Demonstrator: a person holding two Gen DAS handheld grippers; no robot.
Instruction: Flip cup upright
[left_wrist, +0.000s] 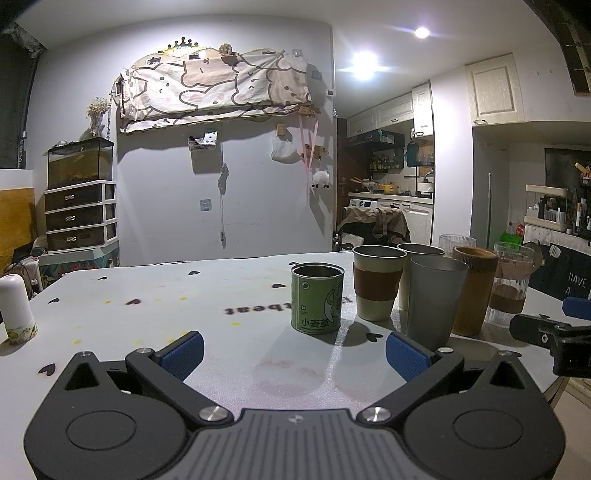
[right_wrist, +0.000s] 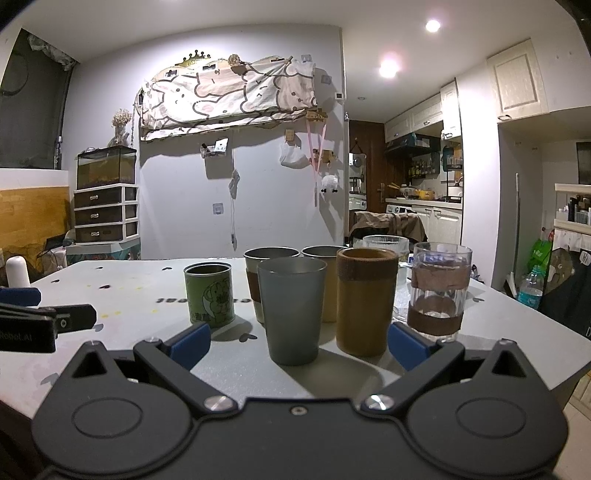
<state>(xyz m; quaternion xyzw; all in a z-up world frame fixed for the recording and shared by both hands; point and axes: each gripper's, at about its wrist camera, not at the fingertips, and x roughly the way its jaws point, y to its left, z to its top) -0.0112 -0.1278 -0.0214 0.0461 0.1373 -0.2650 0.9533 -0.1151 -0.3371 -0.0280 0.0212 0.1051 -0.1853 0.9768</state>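
Several cups stand upright in a cluster on the grey table (left_wrist: 147, 317): a green tin cup (left_wrist: 317, 298) (right_wrist: 209, 294), a grey tumbler (left_wrist: 436, 301) (right_wrist: 291, 310), a cream cup with a brown sleeve (left_wrist: 377, 287), a brown cylinder cup (right_wrist: 365, 299) (left_wrist: 474, 290) and a clear glass with a brown band (right_wrist: 439, 290) (left_wrist: 511, 284). My left gripper (left_wrist: 295, 356) is open and empty, short of the green cup. My right gripper (right_wrist: 299, 345) is open and empty, its fingers on either side of the grey tumbler's base, not touching it.
A white bottle (left_wrist: 14, 308) stands at the table's left edge. The right gripper's side (left_wrist: 546, 336) shows at the right of the left wrist view; the left gripper's side (right_wrist: 40, 325) shows at the left of the right wrist view. Drawers, a chair and the kitchen lie beyond.
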